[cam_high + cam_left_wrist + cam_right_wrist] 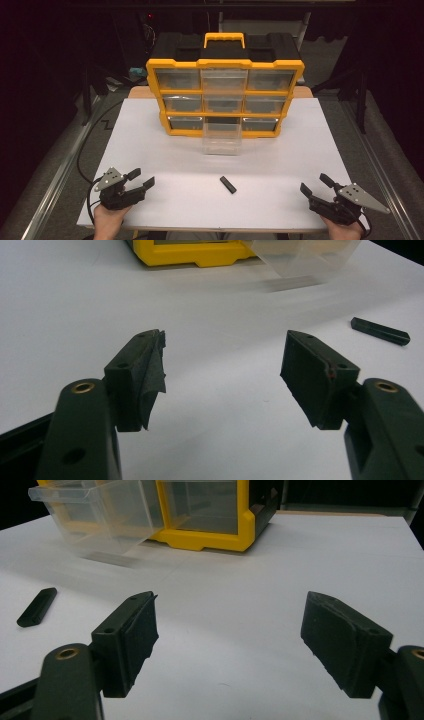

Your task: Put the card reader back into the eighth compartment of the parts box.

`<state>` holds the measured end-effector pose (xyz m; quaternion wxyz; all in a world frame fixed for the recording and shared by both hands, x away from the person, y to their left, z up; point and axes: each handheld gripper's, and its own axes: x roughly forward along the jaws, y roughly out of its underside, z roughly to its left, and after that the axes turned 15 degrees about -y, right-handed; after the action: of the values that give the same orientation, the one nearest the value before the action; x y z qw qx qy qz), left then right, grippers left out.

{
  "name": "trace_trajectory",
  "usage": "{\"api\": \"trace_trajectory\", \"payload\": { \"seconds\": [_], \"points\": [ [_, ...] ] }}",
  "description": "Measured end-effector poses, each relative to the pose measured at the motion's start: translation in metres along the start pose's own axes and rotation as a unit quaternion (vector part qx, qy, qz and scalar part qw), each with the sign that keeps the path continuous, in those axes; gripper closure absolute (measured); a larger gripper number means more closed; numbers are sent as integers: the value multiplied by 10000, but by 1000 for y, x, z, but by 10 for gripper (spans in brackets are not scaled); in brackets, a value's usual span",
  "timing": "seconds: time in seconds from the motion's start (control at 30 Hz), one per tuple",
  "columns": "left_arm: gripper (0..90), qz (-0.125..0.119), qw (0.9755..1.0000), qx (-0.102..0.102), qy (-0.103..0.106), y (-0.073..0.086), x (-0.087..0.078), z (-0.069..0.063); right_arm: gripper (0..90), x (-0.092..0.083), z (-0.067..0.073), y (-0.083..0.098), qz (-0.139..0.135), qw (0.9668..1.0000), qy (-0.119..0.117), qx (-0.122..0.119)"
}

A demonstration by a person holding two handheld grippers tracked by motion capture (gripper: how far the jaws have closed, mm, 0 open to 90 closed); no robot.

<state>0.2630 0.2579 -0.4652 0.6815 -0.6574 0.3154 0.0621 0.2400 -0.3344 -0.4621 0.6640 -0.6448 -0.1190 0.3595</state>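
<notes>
A small black bar (228, 184) lies flat on the white table (165, 150), near the front middle; it also appears as the black bar (380, 331) and the black bar (37, 607) in the gripper views. Behind it stands a yellow organizer (224, 95) with clear drawers. Its bottom middle clear drawer (221, 138) is pulled far out toward me. My left gripper (139, 180) rests at the front left corner, open and empty. At the front right corner my right gripper (315, 183) is open too, nothing between its jaws.
The yellow organizer (205, 515) has a black top and a yellow handle (224, 39). The pulled-out drawer (100, 515) looks empty. Dark floor and cables (85, 145) lie left of the table.
</notes>
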Motion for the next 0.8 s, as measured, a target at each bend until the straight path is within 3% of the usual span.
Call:
{"api": "trace_trajectory", "payload": {
  "seconds": [0.8],
  "points": [
    [341,-17,10000,-35,55,0,0,1,230,1,3,-1,-85,9999,-17,-64]
  ]
}}
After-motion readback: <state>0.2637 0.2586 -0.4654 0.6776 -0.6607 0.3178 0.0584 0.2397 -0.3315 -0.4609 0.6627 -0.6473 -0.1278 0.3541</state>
